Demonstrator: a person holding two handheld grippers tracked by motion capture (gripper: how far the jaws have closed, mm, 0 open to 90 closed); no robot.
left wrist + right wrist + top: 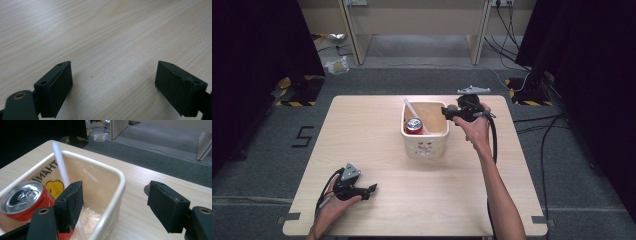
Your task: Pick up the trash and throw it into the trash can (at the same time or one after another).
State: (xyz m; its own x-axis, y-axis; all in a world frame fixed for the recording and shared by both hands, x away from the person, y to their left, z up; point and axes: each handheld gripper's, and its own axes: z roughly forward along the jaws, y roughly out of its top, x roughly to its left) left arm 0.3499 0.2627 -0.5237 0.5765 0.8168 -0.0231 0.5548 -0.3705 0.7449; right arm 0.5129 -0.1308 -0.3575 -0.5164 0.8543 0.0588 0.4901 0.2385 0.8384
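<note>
**Right gripper at the bin rim, jaws spread; left gripper parked on the table**

High view: cream bin [426,146] sits mid-table [377,125]. A red can [414,126] stands upright at its left side, with a white tube [410,108] leaning behind it and sticking up past the rim. Right gripper [445,112] is held at the bin's right rim, pointing in toward the can. Left gripper [373,188] rests low near the front-left of the table, well apart from the bin.

Left gripper view: jaws spread wide over bare wood, nothing between them.

Right gripper view: right gripper [115,203] has its jaws spread and holds nothing. One jaw is inside the bin [120,185] just beside the can [25,200] and tube [62,170]; the other is outside, over the table. The bin wall runs between them, not pinched.
</note>
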